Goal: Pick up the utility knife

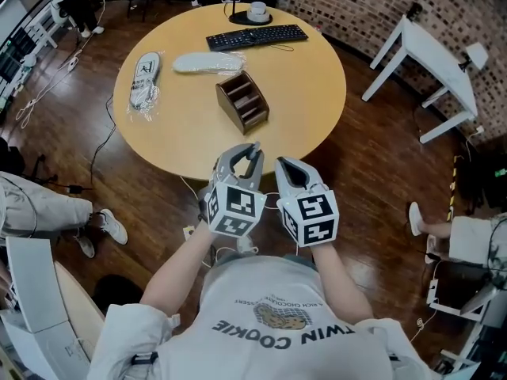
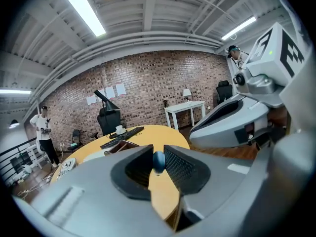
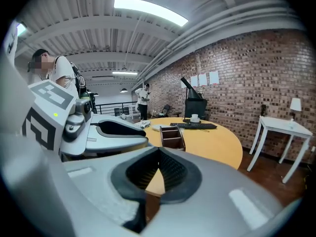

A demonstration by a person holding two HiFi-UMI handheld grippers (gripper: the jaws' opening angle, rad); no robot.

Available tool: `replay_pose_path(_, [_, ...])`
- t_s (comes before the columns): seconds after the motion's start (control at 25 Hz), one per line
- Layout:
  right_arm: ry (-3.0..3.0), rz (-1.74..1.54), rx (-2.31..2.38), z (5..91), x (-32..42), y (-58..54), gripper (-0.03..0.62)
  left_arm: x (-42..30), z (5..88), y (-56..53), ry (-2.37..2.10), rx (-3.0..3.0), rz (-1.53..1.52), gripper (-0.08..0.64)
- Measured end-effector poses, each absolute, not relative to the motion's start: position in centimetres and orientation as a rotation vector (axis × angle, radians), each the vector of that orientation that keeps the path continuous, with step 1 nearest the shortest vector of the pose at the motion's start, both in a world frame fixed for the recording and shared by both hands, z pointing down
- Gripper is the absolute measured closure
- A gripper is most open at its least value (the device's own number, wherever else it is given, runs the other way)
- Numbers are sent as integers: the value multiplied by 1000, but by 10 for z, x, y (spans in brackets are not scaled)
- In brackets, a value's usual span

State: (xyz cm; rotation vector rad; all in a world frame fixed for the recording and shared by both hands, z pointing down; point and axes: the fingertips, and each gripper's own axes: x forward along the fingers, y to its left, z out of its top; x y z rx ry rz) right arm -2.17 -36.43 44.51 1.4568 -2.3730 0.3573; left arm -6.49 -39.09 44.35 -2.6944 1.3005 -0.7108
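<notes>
My left gripper hovers just off the near edge of the round wooden table. In the left gripper view a small rounded blue thing sits between the jaw tips of the left gripper, and the pads close on it. I see only its end, so I cannot tell whether it is the utility knife. My right gripper hangs beside the left one. Its jaw tips meet in the right gripper view, with nothing between them. No knife shows on the tabletop.
A brown wooden organiser stands near the table's front. Behind it lie a white oblong piece, a packaged item, a black keyboard and a cup. A white side table stands at the right. A seated person's legs are at the left.
</notes>
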Motion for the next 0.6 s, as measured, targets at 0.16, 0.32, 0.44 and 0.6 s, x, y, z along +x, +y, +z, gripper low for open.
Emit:
replay_pose_path(0.16, [-2402, 364, 1438, 444, -9, -341, 597, -54, 439, -366, 1354, -2696, -682, 489])
replay_pose_path(0.32, [-2429, 374, 1409, 442, 6, -312, 597, -39, 433, -336, 1406, -2704, -657, 489])
replay_pose_path(0.44, [-2440, 389, 1394, 441, 19, -287, 597, -26, 431, -309, 1412, -2710, -658, 489])
replay_pose_path(0.6, [-2467, 389, 1382, 438, 35, -257, 597, -13, 425, -279, 1439, -2696, -643, 489])
